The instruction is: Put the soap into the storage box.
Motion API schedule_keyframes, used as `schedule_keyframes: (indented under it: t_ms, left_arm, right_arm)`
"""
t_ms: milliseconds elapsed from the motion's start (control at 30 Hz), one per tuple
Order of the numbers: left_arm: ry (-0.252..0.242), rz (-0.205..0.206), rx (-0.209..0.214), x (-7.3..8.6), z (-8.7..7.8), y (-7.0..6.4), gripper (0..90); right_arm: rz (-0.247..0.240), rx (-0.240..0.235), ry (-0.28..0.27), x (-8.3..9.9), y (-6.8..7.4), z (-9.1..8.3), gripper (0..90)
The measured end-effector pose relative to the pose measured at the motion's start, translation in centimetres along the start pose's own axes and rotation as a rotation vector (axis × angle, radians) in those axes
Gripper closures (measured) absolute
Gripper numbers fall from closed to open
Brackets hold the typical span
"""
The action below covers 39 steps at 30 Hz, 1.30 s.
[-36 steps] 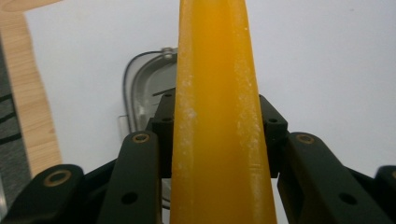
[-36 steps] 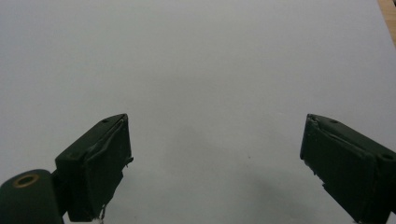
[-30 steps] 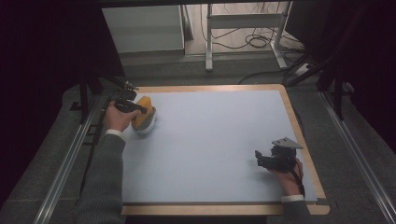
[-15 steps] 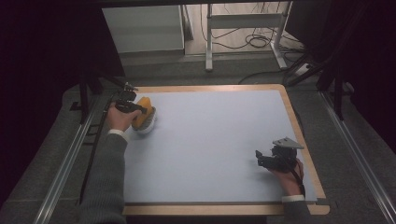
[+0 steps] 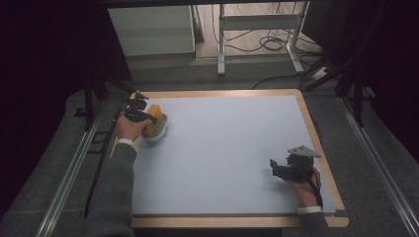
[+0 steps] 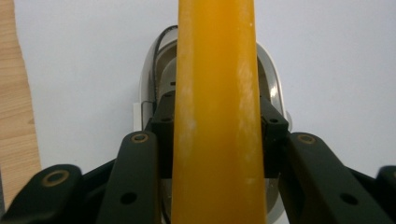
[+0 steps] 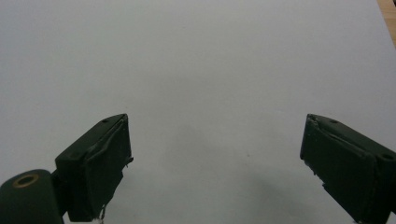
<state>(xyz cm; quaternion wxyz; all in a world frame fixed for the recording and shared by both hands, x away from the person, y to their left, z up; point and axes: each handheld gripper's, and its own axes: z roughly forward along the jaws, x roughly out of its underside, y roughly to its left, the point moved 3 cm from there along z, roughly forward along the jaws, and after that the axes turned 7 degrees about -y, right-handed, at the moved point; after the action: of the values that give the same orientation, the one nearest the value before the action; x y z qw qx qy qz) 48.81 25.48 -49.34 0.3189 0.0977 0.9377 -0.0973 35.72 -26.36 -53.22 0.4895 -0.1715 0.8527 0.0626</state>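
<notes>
My left gripper (image 5: 146,117) is at the table's far left, shut on a flat orange-yellow piece (image 5: 153,120) held on edge. In the left gripper view that orange-yellow piece (image 6: 215,112) runs up the middle, pinched between the two black jaws, over a white oval object (image 6: 272,88) with a dark inner part resting on the table. The white object (image 5: 160,132) shows under the orange piece in the high view. My right gripper (image 5: 277,168) rests near the right front of the table, its jaws wide apart (image 7: 215,158) with bare surface between them.
The pale blue table top (image 5: 227,148) has a wooden rim (image 5: 316,143). Metal rails (image 5: 69,173) run along both sides. Beyond the far edge stand a white cabinet (image 5: 150,29), a metal frame (image 5: 257,22) and floor cables (image 5: 274,44).
None of note: the left gripper keeps its hold on the orange piece over the white object, and the right gripper stays where it was.
</notes>
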Motion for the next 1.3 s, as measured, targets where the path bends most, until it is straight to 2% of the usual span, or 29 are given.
schedule_keyframes:
  t_ms: [33, 167, 200, 300, 400, 467, 567, 633, 733, 833, 967, 1033, 1067, 1167, 1233, 1300]
  left_arm:
    - [-0.015, -0.003, -0.008, -0.1, -0.2, 0.0, 56.7]
    - [-0.011, 0.016, -0.036, -0.2, -0.7, -0.1, 42.9]
    - [-0.016, 0.033, -0.068, -0.3, -1.2, -0.1, 38.8]
    - [-0.020, 0.067, -0.105, -0.1, -1.7, 0.1, 30.3]
    - [-0.030, 0.080, -0.141, 0.2, -2.3, 0.5, 23.9]
    - [-0.056, 0.068, -0.111, 0.5, -2.9, 0.8, 24.1]
    - [-0.082, 0.067, -0.091, 0.9, -3.8, 0.8, 22.6]
    - [-0.102, 0.064, -0.048, 1.3, -4.4, 0.4, 22.5]
    - [-0.105, 0.087, -0.013, 2.2, -5.1, -0.3, 23.1]
    - [-0.144, 0.100, 0.037, 3.0, -5.9, -1.2, 23.2]
    - [-0.163, 0.141, 0.078, 4.3, -6.5, -2.2, 21.4]
    - [-0.183, 0.137, 0.108, 5.1, -6.5, -2.6, 20.7]
    - [-0.187, 0.136, 0.130, 5.6, -6.5, -2.8, 20.7]
    - [-0.186, 0.149, 0.144, 6.8, -6.3, -3.2, 20.3]
    - [-0.166, 0.146, 0.165, 7.6, -6.1, -3.5, 19.5]
    - [-0.161, 0.148, 0.168, 8.5, -5.9, -3.8, 19.3]
  right_arm:
    - [0.000, 0.000, 0.000, 0.0, 0.0, 0.0, 8.6]
    - [0.000, 0.000, 0.000, 0.0, 0.0, 0.0, 8.6]
    - [-0.001, 0.000, 0.001, 0.0, 0.0, 0.0, 8.6]
    - [-0.004, 0.000, -0.001, 0.0, 0.0, 0.0, 8.6]
    - [-0.005, 0.000, -0.001, 0.0, 0.1, 0.0, 8.6]
    - [-0.006, 0.000, 0.000, 0.0, 0.1, 0.0, 8.6]
    - [-0.004, -0.001, 0.001, 0.0, 0.0, 0.1, 8.6]
    - [-0.005, -0.002, 0.001, 0.0, 0.1, 0.1, 8.6]
    - [0.000, 0.003, -0.001, -0.1, 0.0, 0.0, 8.6]
    - [0.000, 0.003, -0.011, -0.2, 0.0, -0.1, 8.6]
    - [0.004, 0.001, -0.013, -0.3, -0.1, -0.2, 8.6]
    - [0.004, 0.003, -0.014, -0.3, -0.2, -0.2, 8.6]
    - [0.005, 0.005, -0.016, -0.3, -0.2, -0.3, 8.6]
    - [0.007, 0.006, -0.019, -0.4, -0.2, -0.3, 8.6]
    - [0.007, 0.005, -0.021, -0.4, -0.3, -0.4, 8.6]
    - [0.006, 0.006, -0.022, -0.4, -0.3, -0.4, 8.6]
